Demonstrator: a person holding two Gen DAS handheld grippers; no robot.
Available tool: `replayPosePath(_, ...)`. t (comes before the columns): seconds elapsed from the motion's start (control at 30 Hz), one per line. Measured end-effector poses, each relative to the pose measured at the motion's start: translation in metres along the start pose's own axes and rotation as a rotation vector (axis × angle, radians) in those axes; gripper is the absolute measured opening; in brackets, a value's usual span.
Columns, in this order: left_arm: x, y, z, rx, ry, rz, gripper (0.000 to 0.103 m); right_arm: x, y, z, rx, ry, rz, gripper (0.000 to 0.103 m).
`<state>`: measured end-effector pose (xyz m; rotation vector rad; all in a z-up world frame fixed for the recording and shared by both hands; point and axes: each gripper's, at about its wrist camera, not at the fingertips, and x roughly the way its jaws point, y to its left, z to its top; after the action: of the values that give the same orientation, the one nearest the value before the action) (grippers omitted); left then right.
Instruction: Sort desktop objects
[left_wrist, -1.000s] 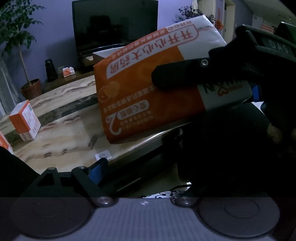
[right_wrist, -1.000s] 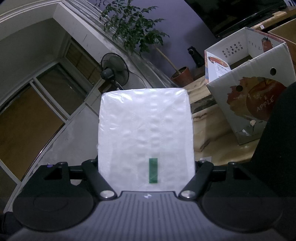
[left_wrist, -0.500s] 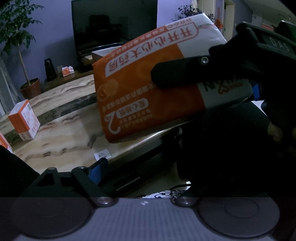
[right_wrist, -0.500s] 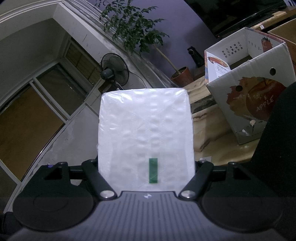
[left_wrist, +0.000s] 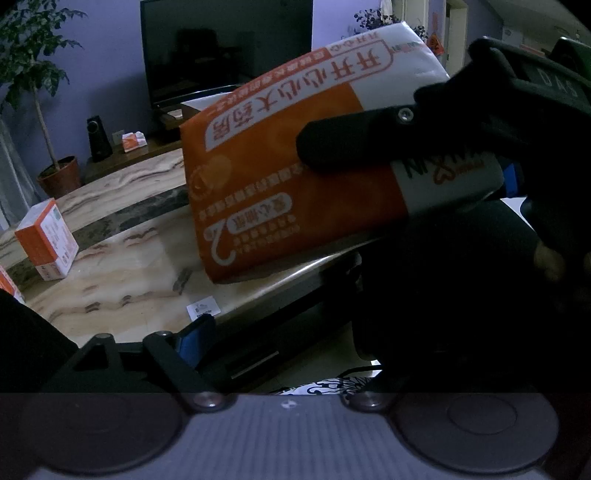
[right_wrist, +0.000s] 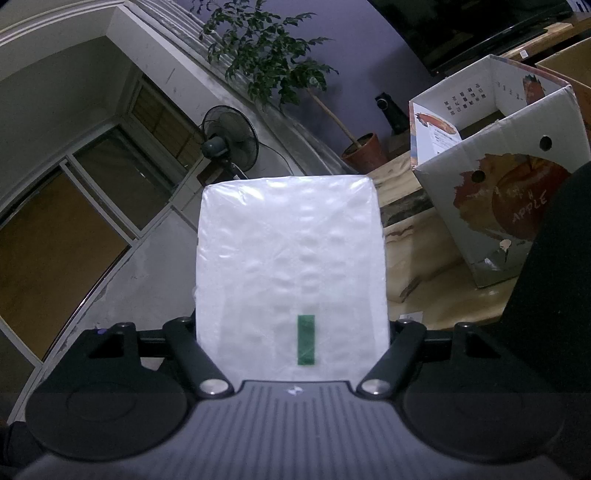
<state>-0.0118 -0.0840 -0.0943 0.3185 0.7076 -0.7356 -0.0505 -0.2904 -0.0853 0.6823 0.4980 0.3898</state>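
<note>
An orange and white tissue pack (left_wrist: 295, 192) hangs tilted in the air over the near edge of the marble table (left_wrist: 122, 280). My right gripper (left_wrist: 332, 144) is shut on it, one black finger lying across its printed face. In the right wrist view the same pack (right_wrist: 291, 258) shows its white underside with a small green tab, filling the gap between the two fingers of the right gripper (right_wrist: 291, 325). My left gripper (left_wrist: 291, 347) stays low in front of the table edge and is open, nothing between its fingers. Only its left finger with a blue pad shows; the other is lost in the dark.
A small orange and white box (left_wrist: 46, 240) stands at the table's left, with another at the left edge (left_wrist: 7, 284). An open cardboard apple box (right_wrist: 498, 192) stands on the table to the right. A television (left_wrist: 225, 51), potted plant (left_wrist: 37, 74) and fan (right_wrist: 229, 144) stand beyond.
</note>
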Motion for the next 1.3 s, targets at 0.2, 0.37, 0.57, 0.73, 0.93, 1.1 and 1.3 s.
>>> replayPosePath(0.2,0.0008,-0.0002,0.0000,-0.002,0.001,0.000,0.086,-0.0001,0.0009,-0.0005,0.003,-0.001,-0.001,0.075)
replayPosePath(0.37,0.0006,0.0006,-0.0004,-0.005,0.003,-0.002,0.086,0.0012,0.0011,0.0001,0.001,0.001,0.000,0.075)
replayPosePath(0.57,0.0008,0.0011,-0.0011,-0.006,0.004,-0.004,0.086,0.0005,0.0006,0.0005,0.004,0.000,-0.002,0.075)
replayPosePath(0.73,-0.0002,0.0019,-0.0019,-0.006,0.004,-0.004,0.086,0.0007,0.0015,0.0004,0.003,0.001,0.000,0.075)
replayPosePath(0.93,0.0006,0.0017,-0.0021,-0.005,0.004,-0.003,0.086,0.0001,0.0007,0.0007,0.004,0.001,0.000,0.075)
replayPosePath(1.1,0.0009,0.0025,-0.0025,-0.003,0.004,-0.004,0.086,-0.0005,0.0013,0.0005,0.005,0.002,0.000,0.075)
replayPosePath(1.3,0.0006,0.0018,-0.0023,-0.004,0.006,-0.005,0.086,-0.0004,0.0013,0.0004,0.005,0.003,0.001,0.075)
